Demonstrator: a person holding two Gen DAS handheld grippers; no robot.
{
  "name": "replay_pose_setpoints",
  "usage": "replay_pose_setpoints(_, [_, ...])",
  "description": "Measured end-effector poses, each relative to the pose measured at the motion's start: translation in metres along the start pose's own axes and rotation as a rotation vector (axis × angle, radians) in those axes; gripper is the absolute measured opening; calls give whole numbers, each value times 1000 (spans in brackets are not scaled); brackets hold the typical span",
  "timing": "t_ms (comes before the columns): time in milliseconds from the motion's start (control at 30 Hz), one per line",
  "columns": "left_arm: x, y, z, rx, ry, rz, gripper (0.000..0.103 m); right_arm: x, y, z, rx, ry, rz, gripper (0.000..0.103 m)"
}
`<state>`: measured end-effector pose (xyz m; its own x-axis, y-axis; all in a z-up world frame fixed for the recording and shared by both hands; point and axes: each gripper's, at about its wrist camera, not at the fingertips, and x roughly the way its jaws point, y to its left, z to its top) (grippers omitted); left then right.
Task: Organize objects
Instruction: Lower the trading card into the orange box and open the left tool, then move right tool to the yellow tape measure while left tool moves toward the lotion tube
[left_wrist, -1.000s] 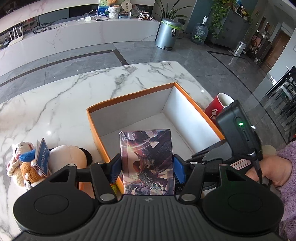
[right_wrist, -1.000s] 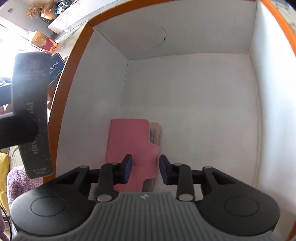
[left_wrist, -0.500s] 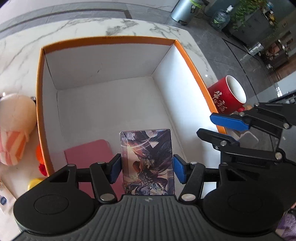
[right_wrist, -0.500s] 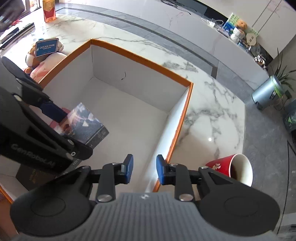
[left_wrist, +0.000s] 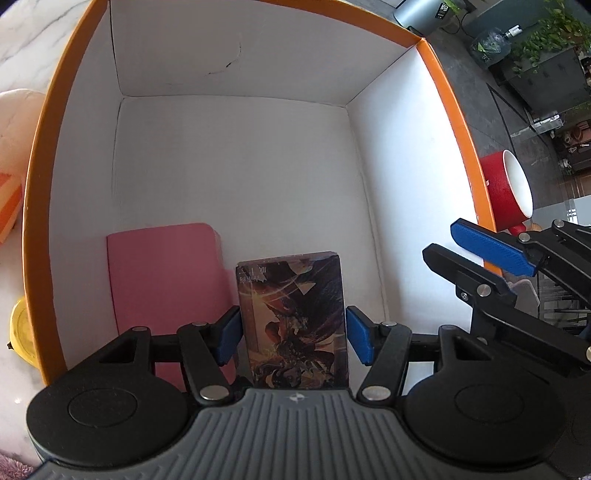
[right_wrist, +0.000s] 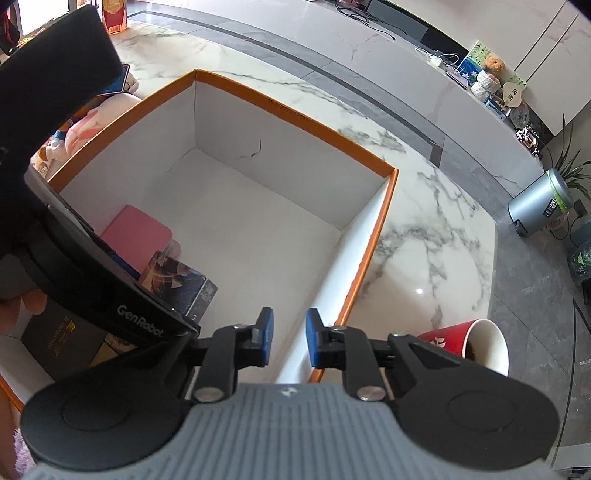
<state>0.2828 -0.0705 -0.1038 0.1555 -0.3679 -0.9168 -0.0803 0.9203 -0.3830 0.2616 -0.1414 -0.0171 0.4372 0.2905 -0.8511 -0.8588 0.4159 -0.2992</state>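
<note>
Left tool (left_wrist: 292, 334) grips the card box (left_wrist: 293, 321) upright, seemingly just above the orange box (left_wrist: 37, 177) floor; pink wallet (left_wrist: 166, 280) to its left.

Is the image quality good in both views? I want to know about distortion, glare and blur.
Left wrist view: strong fisheye bending of the orange box rim; the card box is sharp, its top face a little glossy. Right wrist view: the table shows a small glare spot; the left gripper body is a dark, blurred mass at the left edge.

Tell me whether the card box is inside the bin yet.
Inside. The card box, held by the left claw, sits below the bin's orange rim, beside the pink pouch.
</note>
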Motion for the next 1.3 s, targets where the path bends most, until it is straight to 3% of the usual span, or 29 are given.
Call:
replay_pose_setpoints(267, [-7,-1,-2,26,6,14,69,-3,6,2,-31,-20,7,20])
replay_pose_setpoints(433, [-20,-7,-6,93,2,10,68,-3,7,3,-36,-24,-11,20])
replay_pose_setpoints(567, [-61,-14,-15,232,-103,46,64,-6,8,5,-41,-39,36,19])
replay_pose_setpoints(700, [-103,-13,-27,340,-223,128,65,2,34,9,-175,-6,41,17])
replay_pose_setpoints(900, [-124,11,-38,305,-287,217,65,46,59,9,-342,160,-28,8])
replay_pose_setpoints(1033, [-124,34,-43,257,-250,173,63,59,61,10,-306,219,26,8])
replay_pose_setpoints(1133, [-121,42,-49,261,-220,123,48,58,66,11,-288,211,74,6])
replay_pose_setpoints(1167, [-119,43,-49,265,-218,110,44,58,69,11,-292,211,77,1])
replay_pose_setpoints(1300, [-119,43,-51,277,-217,94,41,54,82,11,-338,198,65,0])
